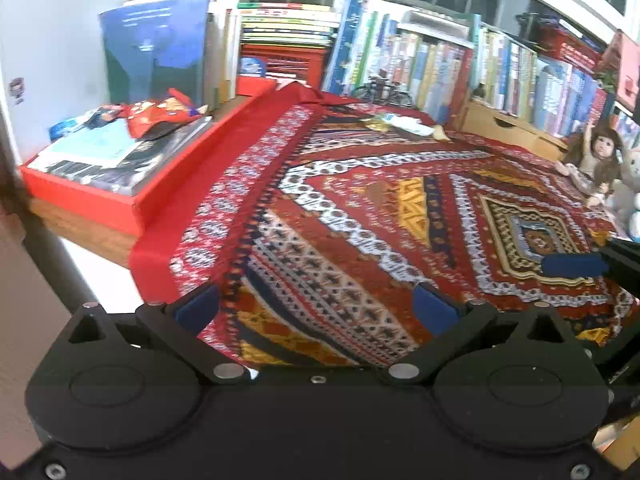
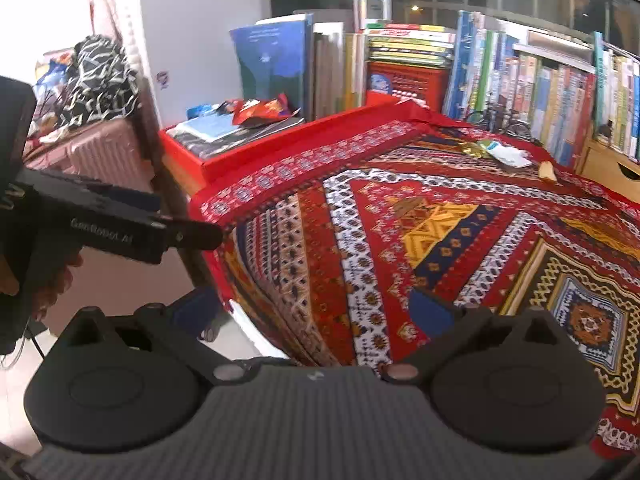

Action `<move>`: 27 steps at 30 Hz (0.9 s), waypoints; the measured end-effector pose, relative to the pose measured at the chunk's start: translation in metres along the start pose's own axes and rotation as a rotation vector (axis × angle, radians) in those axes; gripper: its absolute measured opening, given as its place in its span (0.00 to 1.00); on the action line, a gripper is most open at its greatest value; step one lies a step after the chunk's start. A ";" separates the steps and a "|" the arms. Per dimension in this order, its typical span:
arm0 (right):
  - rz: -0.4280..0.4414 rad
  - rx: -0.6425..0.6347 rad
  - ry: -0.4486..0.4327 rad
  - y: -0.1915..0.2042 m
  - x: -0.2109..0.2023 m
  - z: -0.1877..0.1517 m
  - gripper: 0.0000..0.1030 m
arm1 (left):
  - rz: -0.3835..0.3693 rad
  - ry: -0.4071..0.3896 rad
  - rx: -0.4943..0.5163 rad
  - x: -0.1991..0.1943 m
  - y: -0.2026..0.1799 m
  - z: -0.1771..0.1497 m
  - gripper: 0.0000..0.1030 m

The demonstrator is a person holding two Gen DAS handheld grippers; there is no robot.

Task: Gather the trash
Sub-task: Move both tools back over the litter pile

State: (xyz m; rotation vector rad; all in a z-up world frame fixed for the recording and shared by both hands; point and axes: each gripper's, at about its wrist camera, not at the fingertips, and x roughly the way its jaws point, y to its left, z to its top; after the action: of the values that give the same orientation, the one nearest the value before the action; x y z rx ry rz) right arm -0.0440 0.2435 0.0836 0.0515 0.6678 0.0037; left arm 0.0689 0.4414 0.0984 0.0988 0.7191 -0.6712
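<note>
This is a room in a home. A patterned red cloth (image 1: 360, 208) covers the table, many children's books (image 1: 460, 60) stand in rows behind it, and a doll (image 1: 596, 160) sits beside a pink suitcase (image 2: 100, 148).

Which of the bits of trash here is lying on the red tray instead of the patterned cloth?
The crumpled red snack wrapper, atop the magazines in the red tray. The white and gold wrappers lie on the patterned tablecloth near the bookshelf.

Patterned red cloth (image 1: 360, 208) over table; book row (image 1: 460, 56) behind; doll (image 1: 596, 160) at right edge.
</note>
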 end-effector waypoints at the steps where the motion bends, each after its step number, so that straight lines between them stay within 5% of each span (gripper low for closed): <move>1: -0.007 0.014 -0.003 -0.004 -0.001 0.002 1.00 | -0.012 0.003 -0.001 0.001 -0.002 0.002 1.00; 14: 0.040 0.166 -0.072 -0.092 -0.007 0.063 1.00 | -0.061 -0.083 -0.038 0.031 -0.041 0.068 1.00; 20: 0.016 0.129 -0.153 -0.144 -0.008 0.114 1.00 | -0.080 -0.174 -0.080 0.051 -0.059 0.126 1.00; 27: -0.010 0.105 -0.249 -0.202 -0.007 0.168 1.00 | -0.094 -0.250 -0.005 0.084 -0.089 0.204 1.00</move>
State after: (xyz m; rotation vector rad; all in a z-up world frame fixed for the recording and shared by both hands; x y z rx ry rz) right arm 0.0522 0.0335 0.2099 0.1470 0.4188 -0.0468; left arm 0.1792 0.2642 0.2117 -0.0239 0.4867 -0.7558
